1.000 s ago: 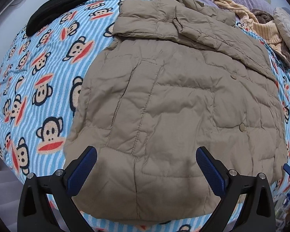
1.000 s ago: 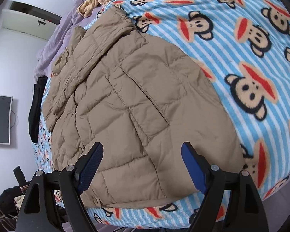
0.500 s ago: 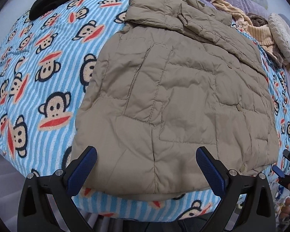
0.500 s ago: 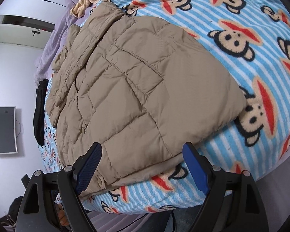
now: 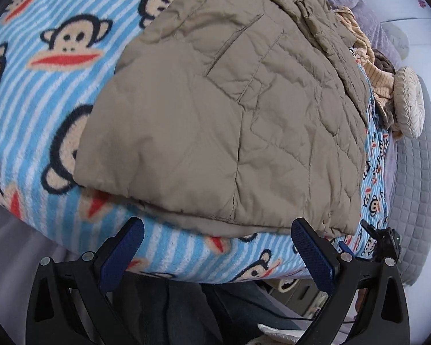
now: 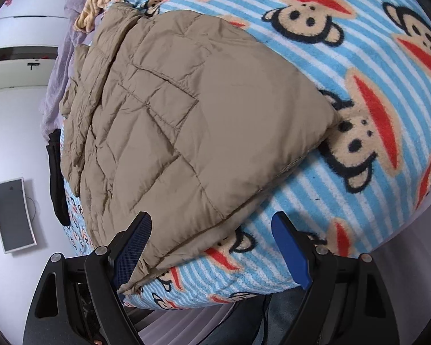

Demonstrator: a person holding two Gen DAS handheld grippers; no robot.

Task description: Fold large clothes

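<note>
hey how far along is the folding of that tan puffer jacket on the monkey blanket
Done: the tan quilted puffer jacket lies flat on the blue striped monkey-print blanket, its sleeves apparently tucked in. In hand: the left gripper and right gripper hang open at its near hem, gripping nothing. Left: grasp the hem, likely fold it toward the collar.

White wall [image 6: 17, 132], mounted monitor [image 6: 13, 214] (tilted), grey quilted mattress [image 5: 413, 189].
</note>
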